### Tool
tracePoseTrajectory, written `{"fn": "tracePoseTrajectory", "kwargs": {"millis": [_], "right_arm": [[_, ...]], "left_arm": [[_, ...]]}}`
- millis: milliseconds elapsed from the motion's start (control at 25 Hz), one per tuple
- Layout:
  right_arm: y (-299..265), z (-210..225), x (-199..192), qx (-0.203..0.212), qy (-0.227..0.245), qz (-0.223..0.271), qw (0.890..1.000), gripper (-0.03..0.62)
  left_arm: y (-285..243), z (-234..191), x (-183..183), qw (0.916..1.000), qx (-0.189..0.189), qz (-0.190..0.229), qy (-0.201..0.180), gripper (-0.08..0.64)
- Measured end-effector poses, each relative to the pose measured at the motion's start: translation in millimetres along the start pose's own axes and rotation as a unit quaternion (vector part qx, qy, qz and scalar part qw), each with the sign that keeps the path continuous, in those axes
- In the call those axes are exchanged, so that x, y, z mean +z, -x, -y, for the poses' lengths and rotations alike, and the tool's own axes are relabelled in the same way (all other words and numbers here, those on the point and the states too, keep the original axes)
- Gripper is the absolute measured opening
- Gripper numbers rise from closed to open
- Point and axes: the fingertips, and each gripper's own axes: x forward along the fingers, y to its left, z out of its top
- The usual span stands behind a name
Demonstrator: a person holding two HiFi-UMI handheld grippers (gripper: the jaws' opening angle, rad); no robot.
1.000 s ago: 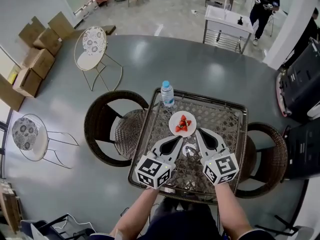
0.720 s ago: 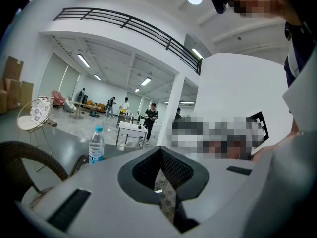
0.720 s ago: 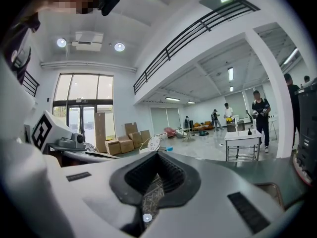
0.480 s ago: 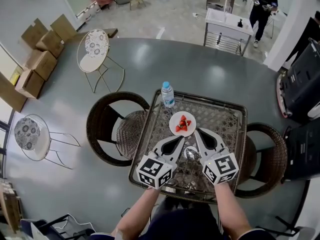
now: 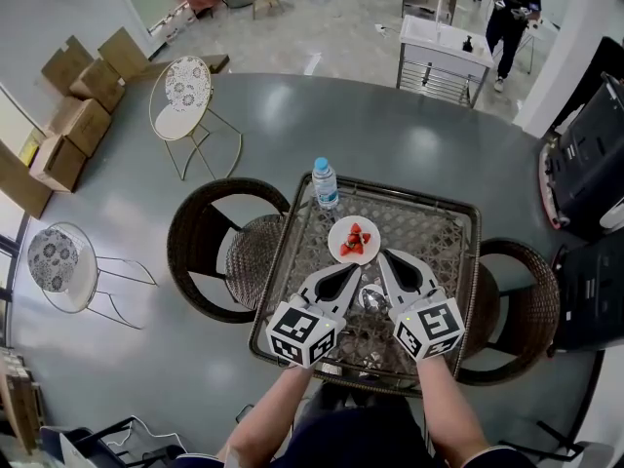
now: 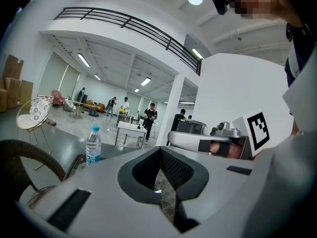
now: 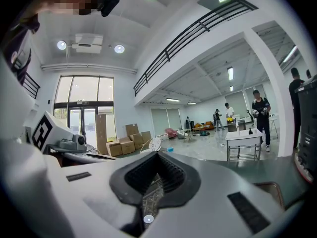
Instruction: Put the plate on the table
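Observation:
A small white plate (image 5: 353, 240) with red strawberry pieces sits on the glass-topped wicker table (image 5: 439, 232), near its middle. My left gripper (image 5: 348, 270) is just short of the plate's near edge, with its jaws shut on nothing. My right gripper (image 5: 387, 257) is beside the plate's near right edge, also shut and empty. Neither touches the plate. In the left gripper view the shut jaws (image 6: 161, 151) point over the table top. The right gripper view shows its shut jaws (image 7: 158, 156) the same way. The plate is hidden in both gripper views.
A water bottle (image 5: 325, 183) stands at the table's far left corner, also seen as the bottle (image 6: 92, 145). Dark wicker chairs stand at the left (image 5: 229, 247) and right (image 5: 522, 305) of the table. White wire chairs (image 5: 180, 91) and cardboard boxes (image 5: 73, 115) lie farther left.
The head view shifted slightly. The plate and both grippers keep nearly the same places, and both grippers stay shut.

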Motion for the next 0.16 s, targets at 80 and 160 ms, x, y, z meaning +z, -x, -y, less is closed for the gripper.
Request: {"fn": "tracePoseTrajectory", "kwargs": {"millis": [80, 160], "right_arm": [[0.2, -0.4, 0.4, 0.0, 0.0, 0.001, 1.0, 0.005], [0.5, -0.8, 0.9, 0.001, 0.001, 0.001, 1.0, 0.005]], "left_arm": [[-0.2, 0.3, 0.2, 1.0, 0.0, 0.001, 0.0, 0.006], [-0.4, 0.8, 0.4, 1.0, 0.0, 0.001, 0.001, 0.006]]}}
